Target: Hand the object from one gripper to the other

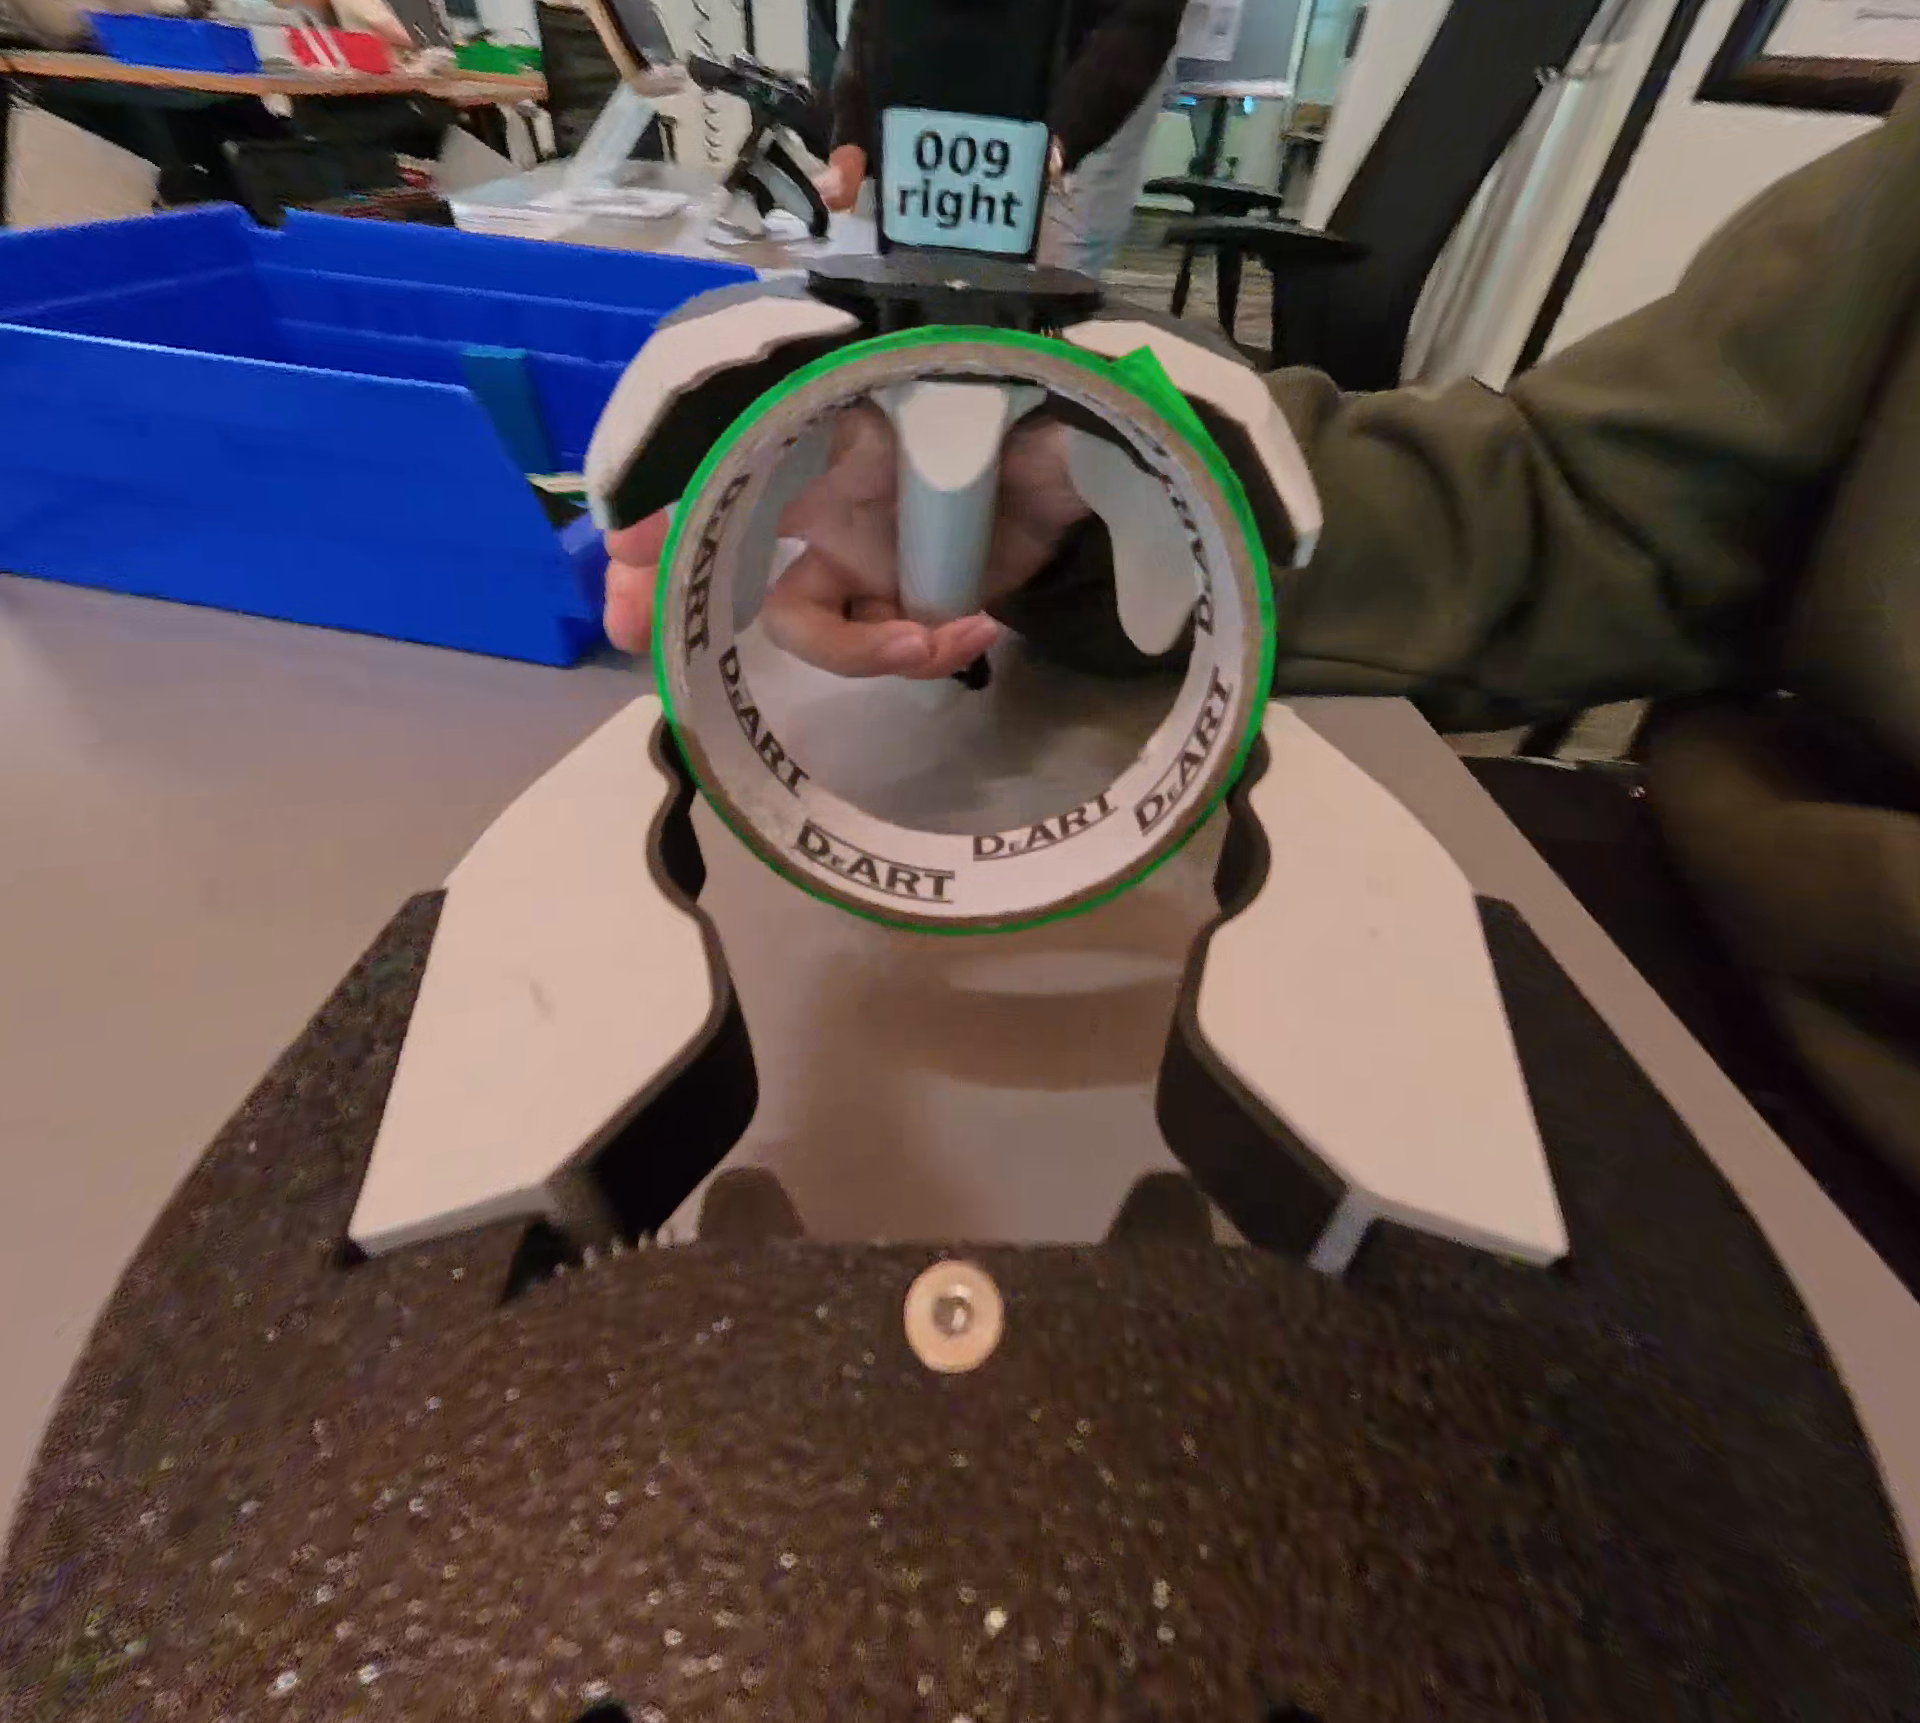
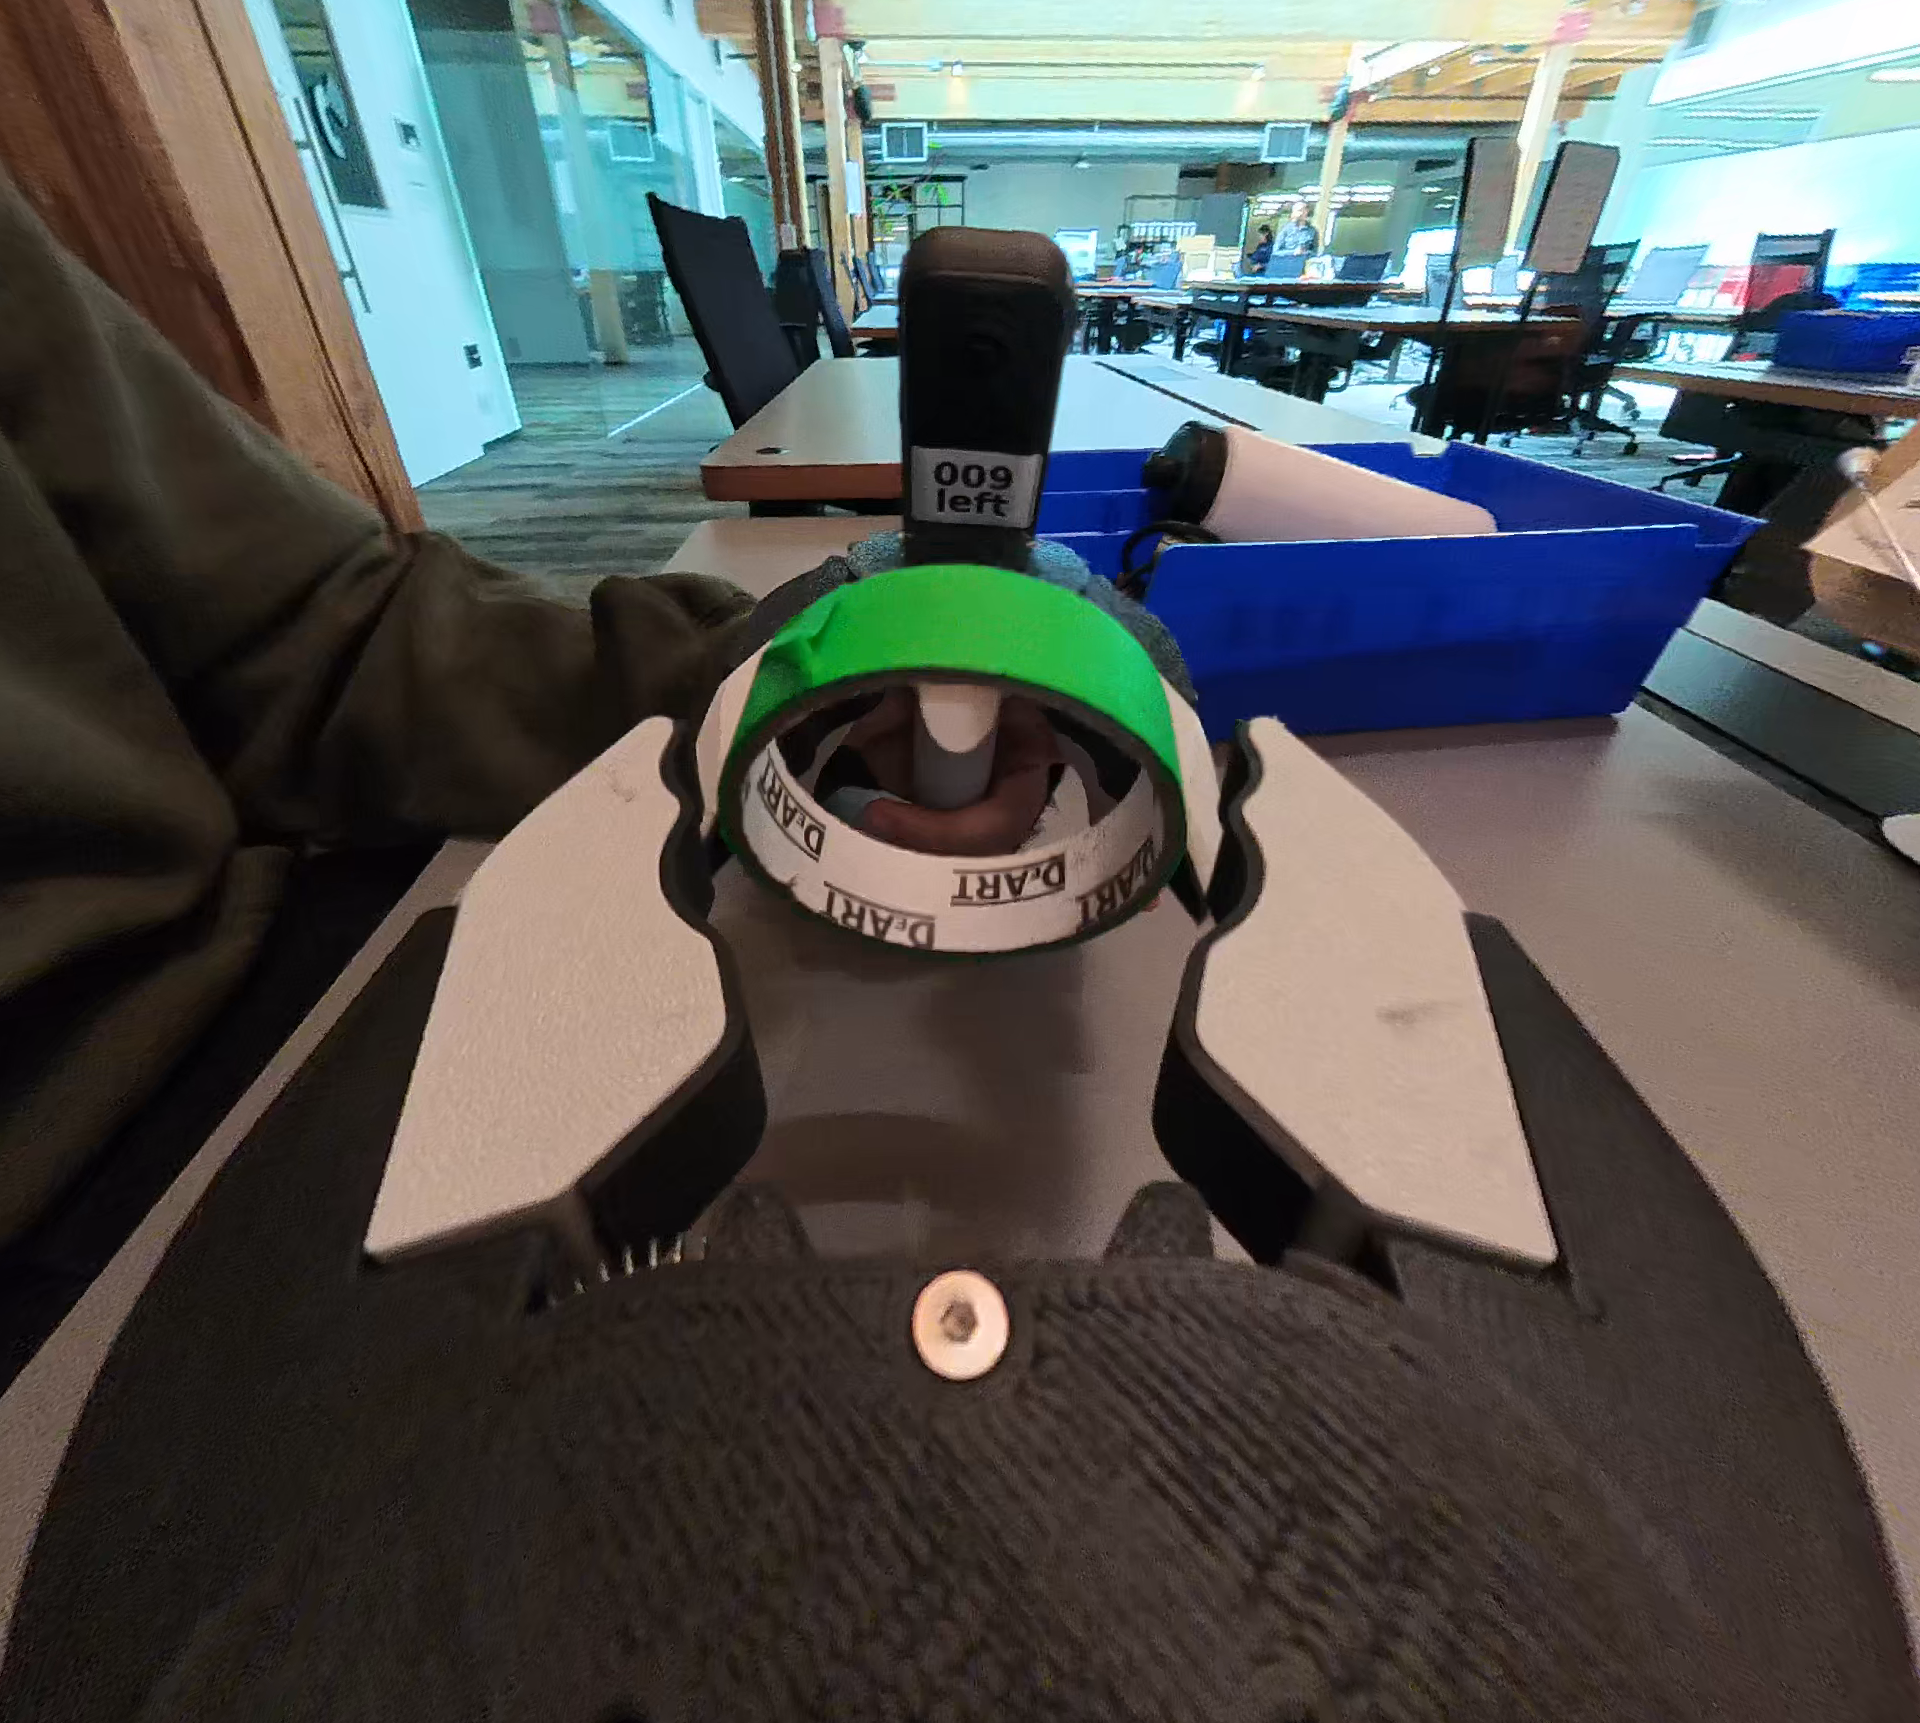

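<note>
A roll of green tape with a white printed core hangs in the air above the grey table, its hole facing both cameras. My left gripper has both fingertips pressed on the roll's sides. My right gripper faces it from the other side and closes on the same roll, fingertips tight against its edges. In the left wrist view the right gripper wraps the roll's far rim. In the right wrist view the left gripper shows behind the roll.
A blue bin stands on the table just beside the grippers; it also shows in the right wrist view holding a white roll. An olive sleeve comes in from the right. Desks and chairs fill the background. Only a small space, under 4 cm, lies between the two pairs of fingers.
</note>
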The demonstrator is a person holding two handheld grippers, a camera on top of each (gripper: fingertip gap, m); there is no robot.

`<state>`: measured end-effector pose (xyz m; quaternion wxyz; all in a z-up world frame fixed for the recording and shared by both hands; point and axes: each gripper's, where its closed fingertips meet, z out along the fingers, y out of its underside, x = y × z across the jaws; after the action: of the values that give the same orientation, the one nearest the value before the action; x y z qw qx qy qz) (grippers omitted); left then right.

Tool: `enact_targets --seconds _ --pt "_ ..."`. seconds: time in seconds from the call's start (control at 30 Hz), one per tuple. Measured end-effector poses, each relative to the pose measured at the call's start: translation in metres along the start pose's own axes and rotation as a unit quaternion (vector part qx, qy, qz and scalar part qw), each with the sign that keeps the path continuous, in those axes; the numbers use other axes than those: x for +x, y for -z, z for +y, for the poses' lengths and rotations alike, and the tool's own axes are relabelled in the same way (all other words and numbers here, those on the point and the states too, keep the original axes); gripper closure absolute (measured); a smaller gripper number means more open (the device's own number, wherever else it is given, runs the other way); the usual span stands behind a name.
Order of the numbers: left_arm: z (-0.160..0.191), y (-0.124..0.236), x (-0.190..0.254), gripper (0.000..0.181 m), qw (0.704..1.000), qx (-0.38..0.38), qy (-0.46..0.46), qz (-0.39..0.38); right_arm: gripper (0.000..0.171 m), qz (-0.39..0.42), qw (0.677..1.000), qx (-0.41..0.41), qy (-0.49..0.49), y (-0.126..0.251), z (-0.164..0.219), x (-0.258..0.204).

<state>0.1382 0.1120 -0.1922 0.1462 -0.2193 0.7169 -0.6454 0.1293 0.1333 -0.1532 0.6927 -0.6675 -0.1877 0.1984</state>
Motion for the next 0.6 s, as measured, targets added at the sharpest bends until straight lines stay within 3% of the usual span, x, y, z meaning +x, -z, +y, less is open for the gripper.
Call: enact_targets --seconds 0.13,0.33,0.6 --pt "0.008 -0.006 0.002 0.083 0.999 -0.029 -0.015 -0.003 0.088 -0.011 1.0 -0.001 -0.004 -0.002 0.003 -0.004" --pt "0.008 -0.005 -0.004 0.083 0.999 -0.029 -0.02 -0.021 0.09 -0.005 0.999 -0.031 -0.011 0.0 0.007 0.002" --pt "0.001 -0.001 -0.032 0.088 0.984 -0.014 -0.096 -0.15 0.092 0.124 0.991 0.008 -0.05 0.016 -0.005 0.047"
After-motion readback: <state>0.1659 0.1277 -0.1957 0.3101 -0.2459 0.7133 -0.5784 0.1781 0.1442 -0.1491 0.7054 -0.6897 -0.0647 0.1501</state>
